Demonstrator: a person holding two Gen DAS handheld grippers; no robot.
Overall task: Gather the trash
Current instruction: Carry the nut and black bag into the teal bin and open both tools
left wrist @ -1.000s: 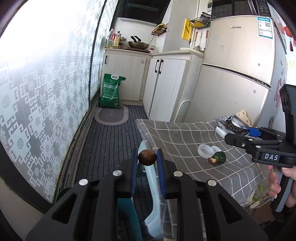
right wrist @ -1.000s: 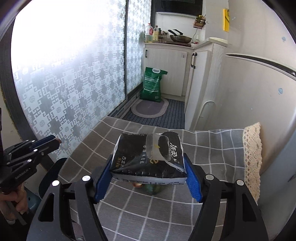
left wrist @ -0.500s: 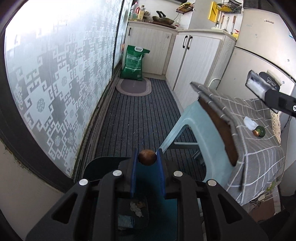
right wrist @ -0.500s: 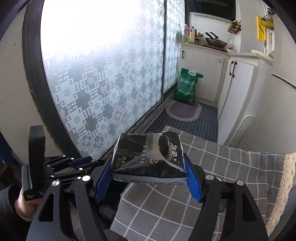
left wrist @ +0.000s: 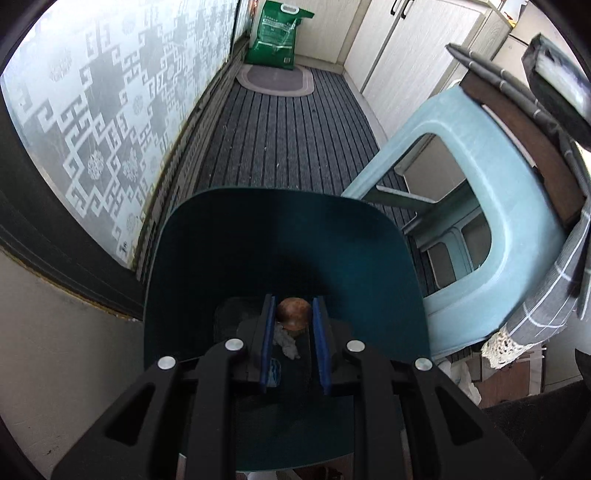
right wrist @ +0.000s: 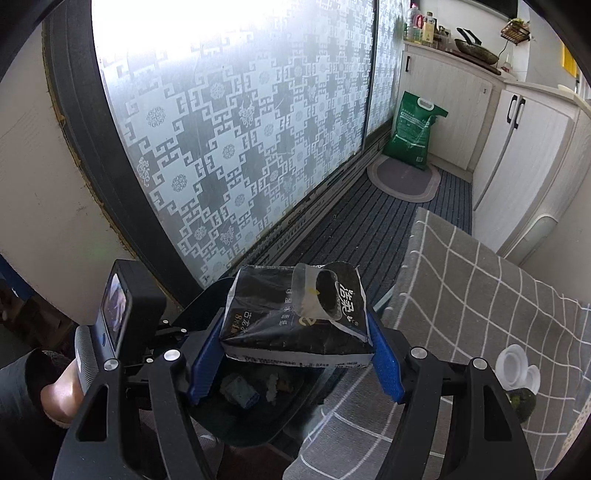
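My left gripper (left wrist: pixel 293 317) is shut on a small round brown nut-like piece of trash (left wrist: pixel 293 314) and holds it over the open dark teal trash bin (left wrist: pixel 280 236), which holds scraps at its bottom. My right gripper (right wrist: pixel 295 354) is shut on a black tissue packet (right wrist: pixel 295 317) with a torn plastic flap, held over the same bin (right wrist: pixel 258 410) beside the table's left edge. The left gripper's body shows in the right wrist view (right wrist: pixel 125 325). A white plastic lid (right wrist: pixel 517 369) and a green fruit scrap (right wrist: pixel 522 402) lie on the checked tablecloth (right wrist: pixel 480 288).
A light blue plastic stool (left wrist: pixel 480 206) stands under the table next to the bin. A patterned frosted sliding door (right wrist: pixel 240 122) runs along the left. A green sack (left wrist: pixel 277 33) and an oval mat (left wrist: pixel 277 77) lie at the far end by white cabinets (right wrist: pixel 517 140).
Both grippers have swung left and down from the table to the bin. The left one now points steeply into the bin with the nut; the right one carries the packet over the bin's edge.
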